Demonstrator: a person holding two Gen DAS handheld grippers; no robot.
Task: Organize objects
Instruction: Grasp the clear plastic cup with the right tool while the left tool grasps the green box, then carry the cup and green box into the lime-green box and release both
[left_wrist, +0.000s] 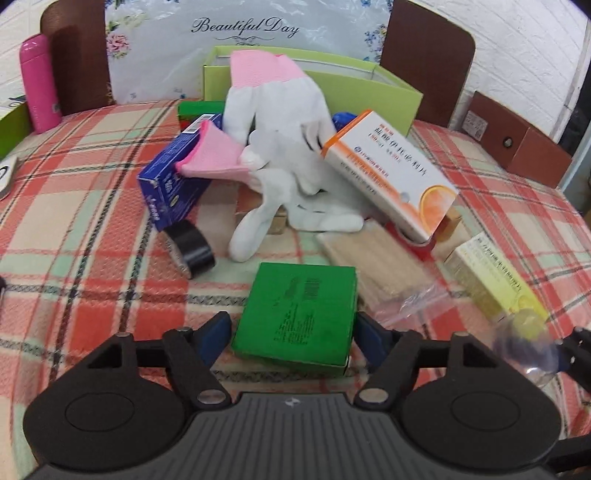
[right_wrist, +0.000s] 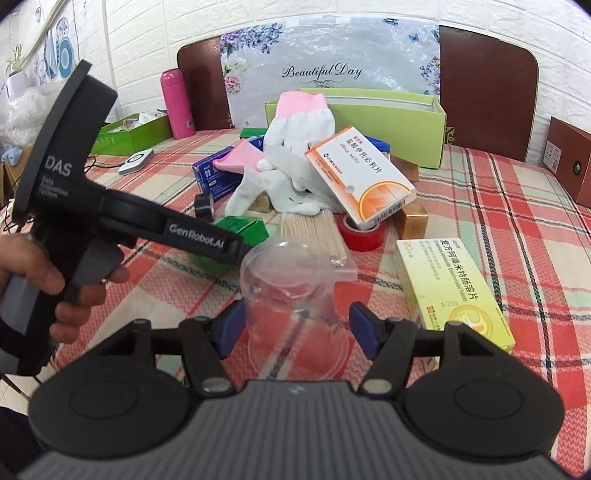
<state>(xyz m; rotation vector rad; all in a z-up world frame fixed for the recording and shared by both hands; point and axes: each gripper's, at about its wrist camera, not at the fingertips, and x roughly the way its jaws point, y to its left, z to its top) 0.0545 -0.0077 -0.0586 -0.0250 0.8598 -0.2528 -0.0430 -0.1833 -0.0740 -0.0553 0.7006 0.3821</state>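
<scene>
**Sorting job has barely started, pile still all over the desk**

While I stand here watching, nearly everything still sits in a heap on the plaid desk, so I'd judge this organizing job is at its early end. The lime green box at the back looks like the likely bin, but I can't see whether anything is inside it.

Left gripper has its fingers spread around the green carton, 1 on each side; whether the pads actually press on it I can't tell. Right gripper has its fingers apart on either side of a clear plastic cup standing upside down on the desk, with a visible gap on the right side, so not pinched.

Still loose in the pile: white gloves with pink cuffs, a blue box, an orange and white medicine box propped on a red tape roll, a black tape roll, a bag of wooden sticks and a yellow medicine box.

Readable stuff: the floral board behind says "Beautiful Day". The left gripper's body reads "DAS" and "GenRobot.AI" in the right wrist view. Both medicine boxes carry Chinese print I can't make out reliably; the yellow one shows "20". A pink flask stands off at the back.
</scene>
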